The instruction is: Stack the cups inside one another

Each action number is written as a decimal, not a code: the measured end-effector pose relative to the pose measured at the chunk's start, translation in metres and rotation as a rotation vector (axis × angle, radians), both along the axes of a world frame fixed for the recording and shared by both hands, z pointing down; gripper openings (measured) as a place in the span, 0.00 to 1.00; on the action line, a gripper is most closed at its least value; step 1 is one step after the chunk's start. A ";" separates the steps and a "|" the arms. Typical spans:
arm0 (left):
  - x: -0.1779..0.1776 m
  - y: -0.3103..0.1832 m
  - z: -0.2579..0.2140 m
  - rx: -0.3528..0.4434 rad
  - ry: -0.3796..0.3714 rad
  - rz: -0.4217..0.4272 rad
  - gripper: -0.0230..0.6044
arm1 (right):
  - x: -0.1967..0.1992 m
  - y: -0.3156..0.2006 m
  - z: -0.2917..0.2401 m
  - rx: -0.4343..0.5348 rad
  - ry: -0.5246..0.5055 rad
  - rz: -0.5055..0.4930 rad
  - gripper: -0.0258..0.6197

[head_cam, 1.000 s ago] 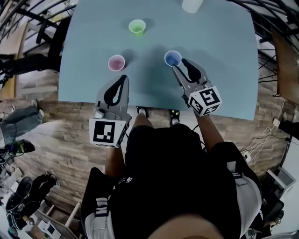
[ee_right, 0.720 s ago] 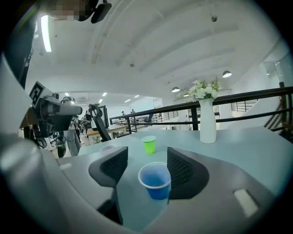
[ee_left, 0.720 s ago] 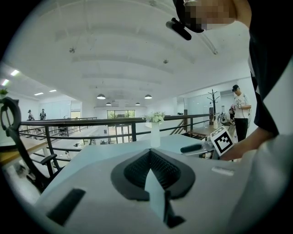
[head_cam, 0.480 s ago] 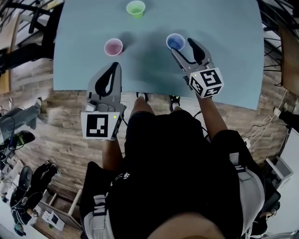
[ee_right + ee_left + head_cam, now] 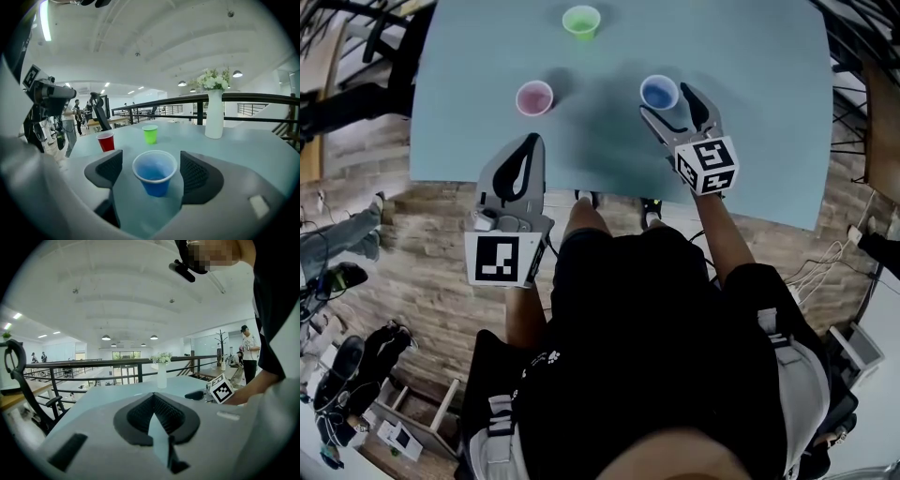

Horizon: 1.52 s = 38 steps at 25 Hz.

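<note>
Three cups stand apart on the pale blue table (image 5: 759,112): a green cup (image 5: 581,21) at the far side, a red cup (image 5: 534,97) at the left, a blue cup (image 5: 659,93) at the right. My right gripper (image 5: 673,107) is low on the table with its jaws opening. The blue cup (image 5: 154,172) stands upright between its pads (image 5: 108,169), with a gap on each side. The red cup (image 5: 106,141) and the green cup (image 5: 150,134) are farther off. My left gripper (image 5: 528,145) is shut and holds nothing, near the table's front edge short of the red cup.
A white vase with flowers (image 5: 214,119) stands at the table's far side; it also shows in the left gripper view as the vase (image 5: 161,375). Black railings and office chairs surround the table. People stand in the background. The table's near edge runs just under both grippers.
My right gripper has sunk toward the table and its jaws have spread wide round the blue cup. The left gripper has hardly shifted.
</note>
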<state>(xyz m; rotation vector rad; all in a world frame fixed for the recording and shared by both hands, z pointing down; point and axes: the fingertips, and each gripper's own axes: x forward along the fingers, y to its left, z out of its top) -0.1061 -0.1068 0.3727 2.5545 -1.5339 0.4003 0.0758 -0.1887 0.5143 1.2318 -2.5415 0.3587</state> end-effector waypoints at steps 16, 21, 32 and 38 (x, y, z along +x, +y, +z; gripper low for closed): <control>-0.017 0.008 -0.001 -0.005 -0.005 -0.068 0.02 | -0.003 -0.012 0.022 -0.028 0.032 -0.005 0.56; -0.025 0.010 0.000 0.001 -0.015 -0.086 0.02 | -0.007 -0.013 0.022 -0.016 0.041 -0.024 0.55; -0.033 0.012 0.001 0.005 -0.003 -0.114 0.02 | -0.023 -0.011 -0.007 0.007 -0.017 -0.056 0.55; -0.040 0.013 -0.002 0.022 0.007 -0.131 0.02 | -0.046 -0.011 -0.032 0.045 -0.047 -0.106 0.55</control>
